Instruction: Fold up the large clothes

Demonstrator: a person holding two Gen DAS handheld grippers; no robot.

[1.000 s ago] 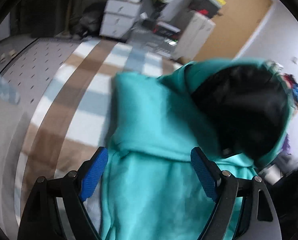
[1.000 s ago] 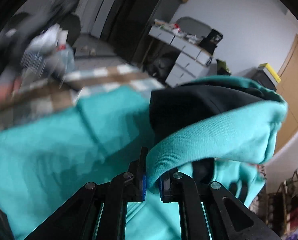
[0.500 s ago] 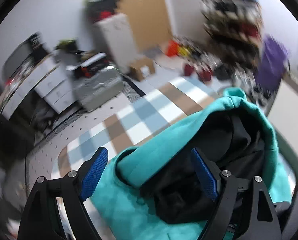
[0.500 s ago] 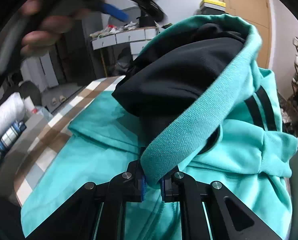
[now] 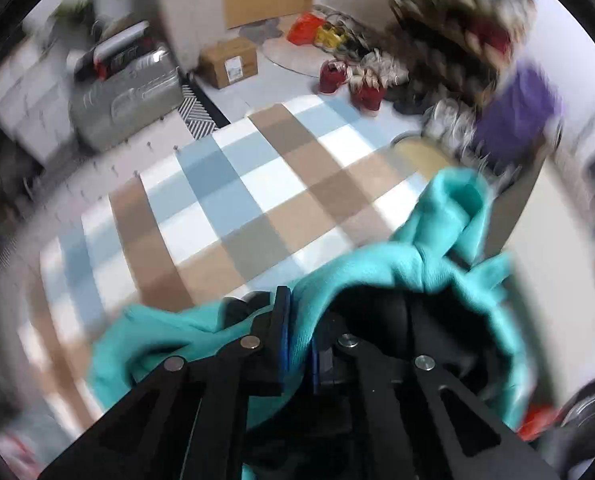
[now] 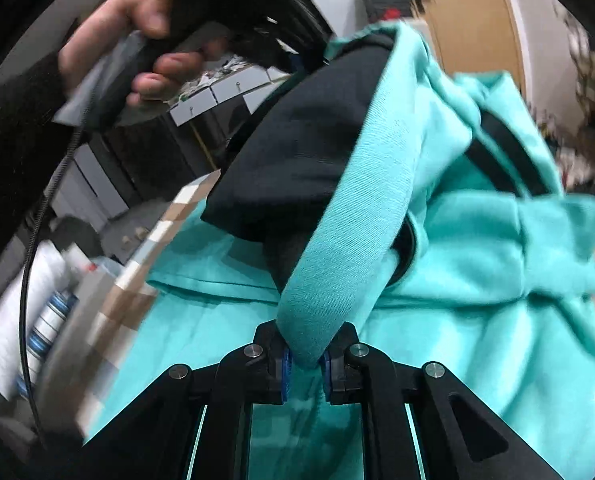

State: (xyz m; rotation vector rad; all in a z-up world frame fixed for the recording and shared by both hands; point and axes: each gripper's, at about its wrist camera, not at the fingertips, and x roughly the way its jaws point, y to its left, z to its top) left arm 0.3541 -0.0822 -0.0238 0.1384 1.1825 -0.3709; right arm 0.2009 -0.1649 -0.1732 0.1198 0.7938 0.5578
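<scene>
My left gripper (image 5: 297,344) is clamped on the teal hoodie (image 5: 409,264) hood edge; right gripper (image 6: 305,360) pinches the hood rim, lifted over the checkered blanket (image 5: 237,200).

The left gripper (image 5: 297,344), whose blue-padded jaws stand wide apart over the cloth in both earlier left wrist views, is now clamped on a fold of the teal hooded sweatshirt with black lining (image 5: 417,264) at the hood's rim. Its view has swung from the white drawers toward the brown, blue and white checked cover (image 5: 233,200) and the red shoes (image 5: 331,76) beyond. In the right wrist view, the person's left hand (image 6: 137,32) now looms closer.
</scene>
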